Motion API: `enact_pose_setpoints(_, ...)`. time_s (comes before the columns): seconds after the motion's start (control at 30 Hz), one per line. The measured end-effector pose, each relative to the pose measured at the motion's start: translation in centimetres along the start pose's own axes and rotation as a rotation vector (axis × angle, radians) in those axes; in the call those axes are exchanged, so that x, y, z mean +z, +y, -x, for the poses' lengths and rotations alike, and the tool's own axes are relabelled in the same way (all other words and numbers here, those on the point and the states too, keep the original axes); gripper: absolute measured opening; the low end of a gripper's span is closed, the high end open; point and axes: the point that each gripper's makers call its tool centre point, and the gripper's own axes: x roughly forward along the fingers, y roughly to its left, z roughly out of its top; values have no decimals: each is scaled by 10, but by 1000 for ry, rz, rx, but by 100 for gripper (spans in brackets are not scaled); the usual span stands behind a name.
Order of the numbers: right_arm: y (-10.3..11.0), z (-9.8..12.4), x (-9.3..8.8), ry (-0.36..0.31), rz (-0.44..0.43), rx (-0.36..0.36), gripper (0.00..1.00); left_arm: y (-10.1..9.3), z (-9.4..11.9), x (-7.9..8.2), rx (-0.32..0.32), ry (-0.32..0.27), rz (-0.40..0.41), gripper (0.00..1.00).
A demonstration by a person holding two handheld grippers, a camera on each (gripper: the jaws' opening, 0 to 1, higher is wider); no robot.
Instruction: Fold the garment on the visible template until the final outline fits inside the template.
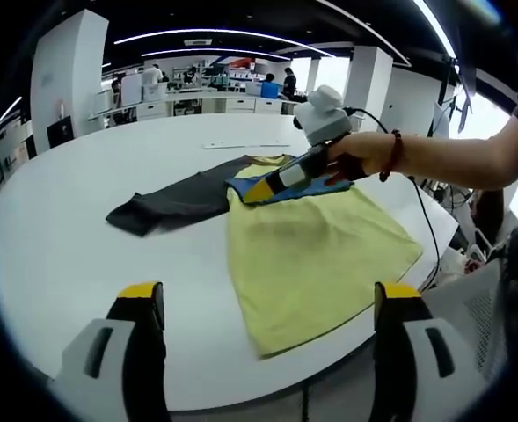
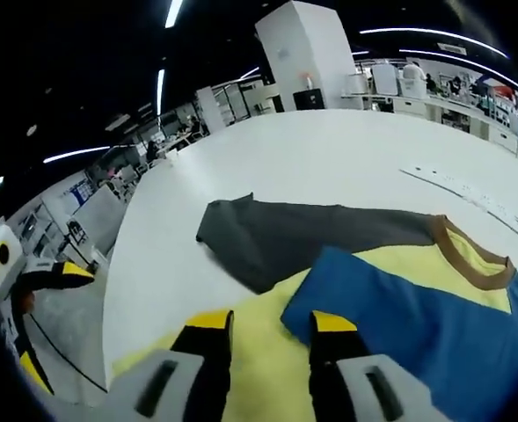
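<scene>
Garment [image 1: 316,255] on white table [image 1: 83,255]

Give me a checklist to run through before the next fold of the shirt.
1. Right tool at the blue sleeve: ok, its jaws stand at the folded sleeve's edge.
2. Right tool has cloth pinched: cannot tell.
3. Left tool free: ok, open, nothing between its jaws.
4. Grey sleeve folded in: not ok, spread out on the table.
5. Yellow shirt fully on the table: not ok, its hem reaches the table edge.
6. Template under the shirt: cannot tell.
</scene>
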Motion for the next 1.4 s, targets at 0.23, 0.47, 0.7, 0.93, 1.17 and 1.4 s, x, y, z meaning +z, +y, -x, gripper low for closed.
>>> enact_pose_setpoints(0.23, -25, 19, 1, 8, -39, -102, 59, -1, 0, 2, 1, 0, -6, 99)
enact_pose_setpoints(0.47, -58, 47, -4, 15, -47, -206, 75, -4, 0, 3, -6, -1, -13, 99)
enact_pose_setpoints(0.7, -76, 73, -14, 24, -66, -250, 76, -6, -3, 6, -10, -2, -22, 99)
enact_pose_setpoints(0.93, -96, 104, -30, 28, -79, -286, 76, -9, -5, 7, -19, 1, -36, 99)
enact_pose_setpoints(1.17, -118, 138, -47, 16, -94, -333, 66, -11, -7, 11, -21, -3, -40, 99)
enact_pose_setpoints(1.4, -137, 170, -63, -10, -120, -366, 61, -15, -7, 16, -29, -19, -40, 99)
